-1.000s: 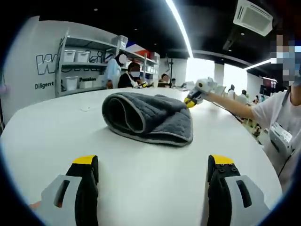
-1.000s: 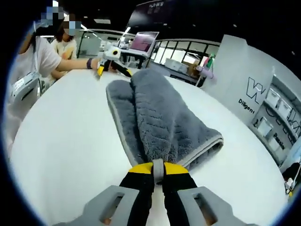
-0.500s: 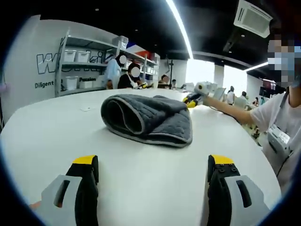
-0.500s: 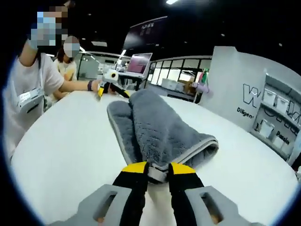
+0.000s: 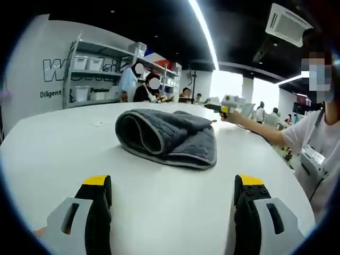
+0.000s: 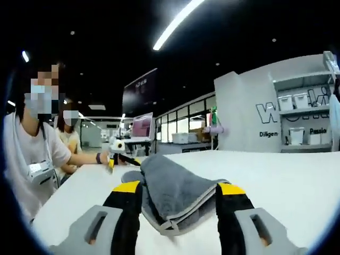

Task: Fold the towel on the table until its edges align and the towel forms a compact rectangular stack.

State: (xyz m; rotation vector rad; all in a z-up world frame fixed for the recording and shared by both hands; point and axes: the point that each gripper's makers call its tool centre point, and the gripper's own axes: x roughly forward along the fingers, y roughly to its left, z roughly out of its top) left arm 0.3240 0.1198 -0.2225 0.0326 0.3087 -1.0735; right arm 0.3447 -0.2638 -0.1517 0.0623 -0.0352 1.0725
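1. Lying mid-table (image 5: 48, 154), the towel (image 5: 170, 135) sits folded into a loose, puffy bundle, apparently awaiting tidying.
2. Left gripper (image 5: 172, 199): released, low, well short of it.
3. Right gripper (image 6: 179, 194): released, jaws straddling its near edge.

Right gripper (image 6: 178, 192) jaws apart, apparently free of folded towel (image 6: 175, 197).

grey quilted towel (image 5: 169, 137) | loosely folded, rounded bundle, pale edging | on white table (image 5: 64, 143), 12 o'clock of centre
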